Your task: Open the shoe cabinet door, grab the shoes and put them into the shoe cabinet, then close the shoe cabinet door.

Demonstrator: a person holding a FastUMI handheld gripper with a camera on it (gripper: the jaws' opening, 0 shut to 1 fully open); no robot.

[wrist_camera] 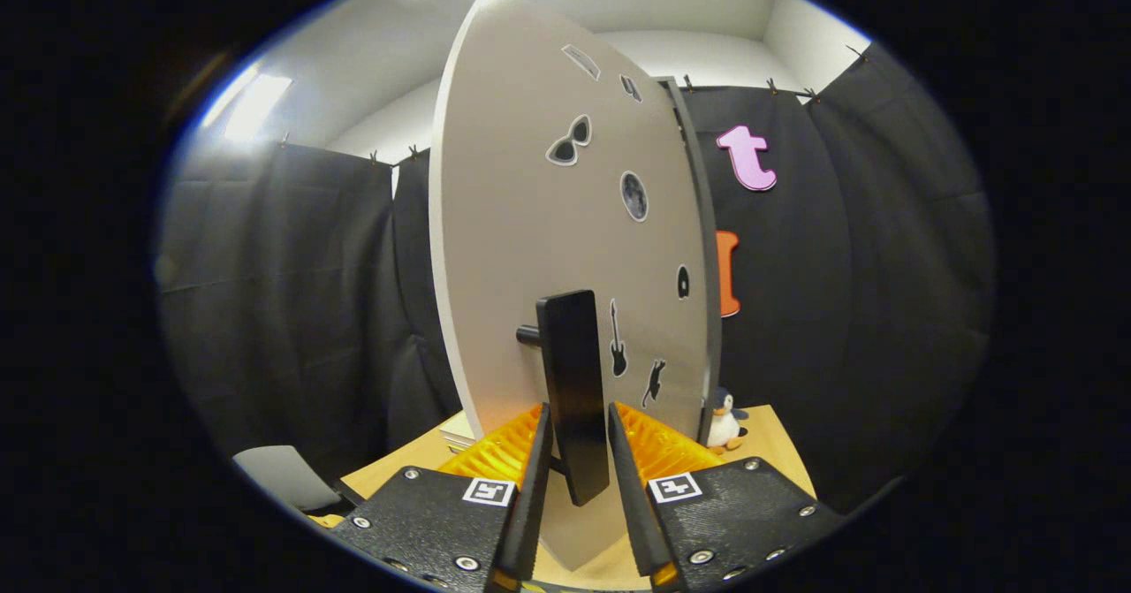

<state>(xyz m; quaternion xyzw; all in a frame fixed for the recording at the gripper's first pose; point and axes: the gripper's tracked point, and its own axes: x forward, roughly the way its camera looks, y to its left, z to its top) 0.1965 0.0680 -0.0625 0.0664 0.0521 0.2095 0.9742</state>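
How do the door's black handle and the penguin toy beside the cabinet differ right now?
The black handle is a flat, upright bar on the cabinet door; the penguin toy is small, rounded and black-and-white. The handle sits between the hand-held gripper fingers; the penguin stands apart on the wooden table. Both are upright.

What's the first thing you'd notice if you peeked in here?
A big white cabinet door dotted with little black stickers stands swung out right ahead. Its black handle sits between the fingers of the hand-held gripper, which look closed around it. A small toy penguin stands on the wooden table just past the door's right edge.
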